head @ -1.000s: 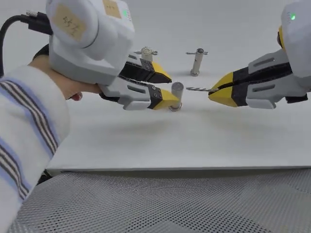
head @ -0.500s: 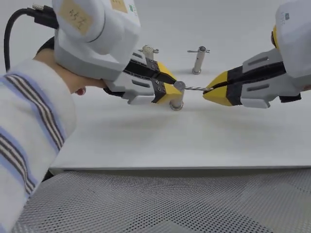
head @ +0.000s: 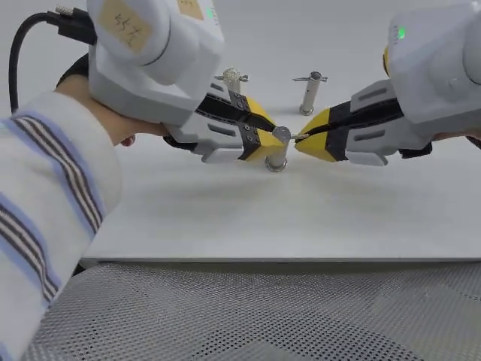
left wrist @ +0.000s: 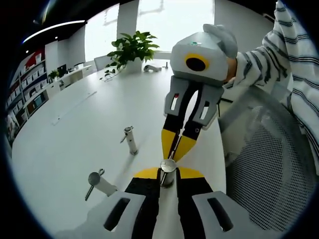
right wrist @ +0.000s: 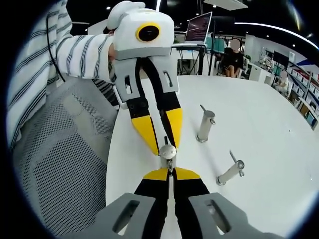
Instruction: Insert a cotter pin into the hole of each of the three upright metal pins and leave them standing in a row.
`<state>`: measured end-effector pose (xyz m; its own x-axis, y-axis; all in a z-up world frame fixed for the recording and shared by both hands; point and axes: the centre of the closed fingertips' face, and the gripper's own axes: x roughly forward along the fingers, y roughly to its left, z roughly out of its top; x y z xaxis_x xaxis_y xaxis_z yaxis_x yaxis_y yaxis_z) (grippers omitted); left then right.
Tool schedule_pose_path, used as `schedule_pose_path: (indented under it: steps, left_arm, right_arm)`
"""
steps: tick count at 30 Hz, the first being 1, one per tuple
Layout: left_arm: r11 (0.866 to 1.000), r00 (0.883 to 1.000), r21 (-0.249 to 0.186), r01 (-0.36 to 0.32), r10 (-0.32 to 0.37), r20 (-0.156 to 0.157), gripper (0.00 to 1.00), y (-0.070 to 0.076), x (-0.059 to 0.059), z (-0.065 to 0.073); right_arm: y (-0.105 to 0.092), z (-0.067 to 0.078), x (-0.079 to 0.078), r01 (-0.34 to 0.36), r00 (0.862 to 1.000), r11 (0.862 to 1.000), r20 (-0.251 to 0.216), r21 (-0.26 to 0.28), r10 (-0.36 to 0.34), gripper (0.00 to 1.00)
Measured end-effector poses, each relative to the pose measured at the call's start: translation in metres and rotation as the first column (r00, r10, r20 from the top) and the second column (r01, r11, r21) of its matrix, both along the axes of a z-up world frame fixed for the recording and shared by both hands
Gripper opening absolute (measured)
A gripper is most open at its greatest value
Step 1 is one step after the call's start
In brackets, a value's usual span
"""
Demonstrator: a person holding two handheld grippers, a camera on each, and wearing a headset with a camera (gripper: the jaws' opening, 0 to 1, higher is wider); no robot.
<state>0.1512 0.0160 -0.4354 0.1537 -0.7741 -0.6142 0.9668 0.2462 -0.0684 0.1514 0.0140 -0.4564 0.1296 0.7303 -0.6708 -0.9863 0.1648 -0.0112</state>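
Closed up since 1 s ago: left tool [head: 269,140] jaws, then spread around near upright silver metal pin [head: 276,156], now pinch it just below head. Pin stands on white bench [head: 225,218], front centre. Thin steel cotter pin [head: 294,138] level, tip at pin head; in hole or not, cannot tell. Right tool [head: 302,141] moved left, jaws pressed on cotter pin tail. Behind: left rear silver pin [head: 233,77] partly hidden by left tool, right rear silver pin [head: 310,90] upright, each with cotter pin through head.
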Motion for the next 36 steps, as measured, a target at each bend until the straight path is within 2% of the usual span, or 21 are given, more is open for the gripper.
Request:
schedule_pose_path:
  steps: [2,3,4,5,13,15,16,17,18,19,20,22,26,31,36]
  left_arm:
    - [1.0,1.0,0.001,0.0,0.0,-0.002,0.08,-0.001,-0.001,0.001]
    - [1.0,1.0,0.002,0.0,0.0,0.0,0.08,-0.001,-0.001,0.001]
    - [1.0,1.0,0.002,0.0,0.0,0.001,0.08,-0.001,-0.001,0.001]
    - [1.0,1.0,0.002,0.002,-0.002,0.001,0.08,-0.001,-0.001,0.001]
    - [1.0,1.0,0.002,-0.001,0.001,-0.001,0.08,0.0,-0.001,0.001]
    - [1.0,0.999,-0.001,-0.024,0.024,-0.034,0.08,0.001,-0.001,0.0]
    - [1.0,0.999,0.0,-0.02,0.02,-0.029,0.08,0.001,-0.001,0.0]
    - [1.0,0.999,0.004,-0.017,0.017,-0.027,0.07,0.002,-0.002,0.0]
    - [1.0,1.0,0.016,-0.01,0.01,-0.026,0.01,0.003,-0.002,-0.001]
    - [1.0,1.0,0.001,0.014,-0.014,-0.009,0.0,0.002,-0.003,0.0]
    - [1.0,1.0,-0.002,-0.011,0.011,-0.025,0.0,0.003,-0.002,0.002]
    - [1.0,1.0,0.005,0.003,-0.003,-0.012,0.0,0.003,-0.001,0.002]
    - [1.0,1.0,0.008,0.006,-0.006,-0.015,0.0,0.003,0.0,0.003]
    - [1.0,1.0,0.01,0.015,-0.015,-0.01,0.0,0.001,-0.003,0.005]
    - [1.0,1.0,0.014,0.017,-0.017,-0.004,0.0,0.004,-0.003,0.005]
  right_arm:
    - [0.004,0.001,0.001,-0.033,0.999,0.999,0.033,-0.013,0.033,0.0]
    - [0.001,0.001,0.004,-0.048,0.996,0.998,0.077,-0.045,0.052,0.0]
    - [0.001,0.002,0.001,-0.06,0.995,0.997,0.079,-0.049,0.064,0.0]
    - [0.001,0.002,0.0,-0.057,0.996,0.997,0.064,-0.048,0.06,0.0]
    - [0.0,0.001,0.001,-0.108,0.989,0.991,0.092,-0.085,0.116,0.0]
    - [0.0,0.002,-0.002,-0.123,0.987,0.989,0.091,-0.081,0.13,0.0]
    - [0.0,0.002,-0.004,-0.125,0.987,0.989,0.087,-0.076,0.131,0.01]
    - [-0.001,0.002,-0.006,-0.13,0.987,0.988,0.085,-0.077,0.136,0.07]
    - [-0.001,0.001,-0.008,-0.137,0.986,0.987,0.087,-0.085,0.144,0.11]
    - [-0.003,0.001,-0.008,-0.142,0.984,0.985,0.098,-0.094,0.151,0.14]
    - [-0.005,0.0,-0.006,-0.142,0.984,0.984,0.091,-0.104,0.152,0.13]
    - [-0.007,0.003,-0.004,-0.128,0.986,0.987,0.091,-0.094,0.136,0.07]
    - [-0.013,0.006,-0.002,-0.101,0.991,0.991,0.084,-0.085,0.108,0.0]
    - [-0.018,0.009,-0.005,-0.087,0.993,0.993,0.068,-0.074,0.092,0.0]
    - [-0.014,0.009,-0.011,-0.095,0.993,0.993,0.067,-0.069,0.1,0.0]
